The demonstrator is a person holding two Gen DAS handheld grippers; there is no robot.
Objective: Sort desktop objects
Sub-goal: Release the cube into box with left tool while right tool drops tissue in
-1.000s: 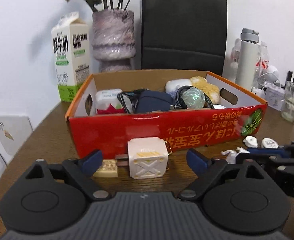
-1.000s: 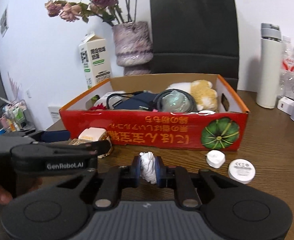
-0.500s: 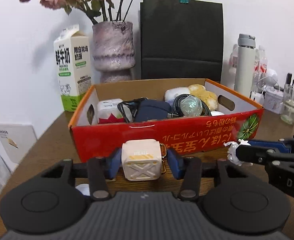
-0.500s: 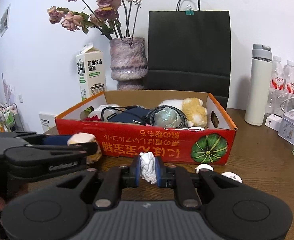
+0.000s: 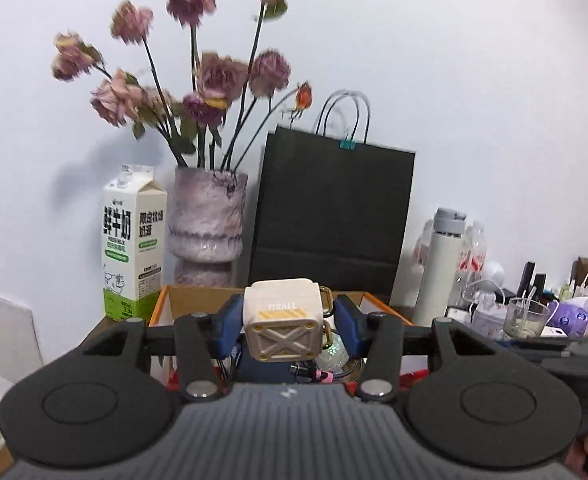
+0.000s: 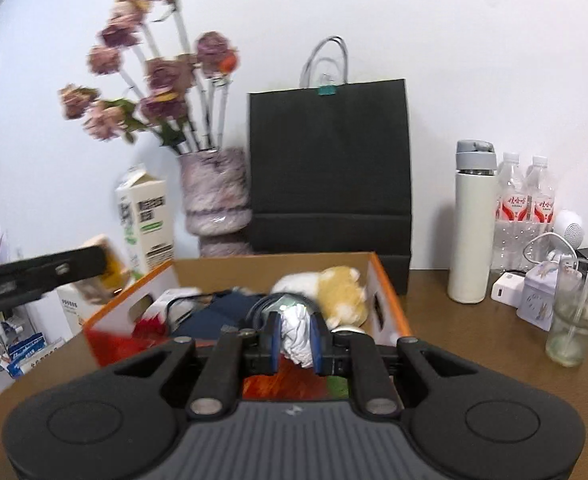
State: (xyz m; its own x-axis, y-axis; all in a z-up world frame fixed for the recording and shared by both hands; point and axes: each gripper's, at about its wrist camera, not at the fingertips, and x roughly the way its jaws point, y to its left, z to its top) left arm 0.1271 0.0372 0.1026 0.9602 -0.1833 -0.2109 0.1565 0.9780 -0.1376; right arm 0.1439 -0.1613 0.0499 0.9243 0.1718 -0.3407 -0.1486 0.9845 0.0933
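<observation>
My left gripper (image 5: 283, 320) is shut on a cream cube-shaped charger (image 5: 281, 318) with a gold ring, held high over the near edge of the red-and-orange cardboard box (image 5: 161, 304). My right gripper (image 6: 296, 334) is shut on a crumpled white paper wad (image 6: 296, 330), held above the box (image 6: 386, 300). The box holds a plush toy (image 6: 330, 290), a dark pouch (image 6: 209, 314) and coiled cables. The left gripper shows at the left edge of the right wrist view (image 6: 41, 276).
Behind the box stand a milk carton (image 5: 133, 244), a vase of dried roses (image 5: 207, 220) and a black paper bag (image 5: 332, 220). To the right are a white flask (image 6: 474, 224), water bottles (image 6: 528, 216), a glass (image 6: 576, 316) and small clutter.
My left gripper closed on the cream charger and lifted it off the table. Both grippers rose and moved forward over the box; the right one still holds the paper wad.
</observation>
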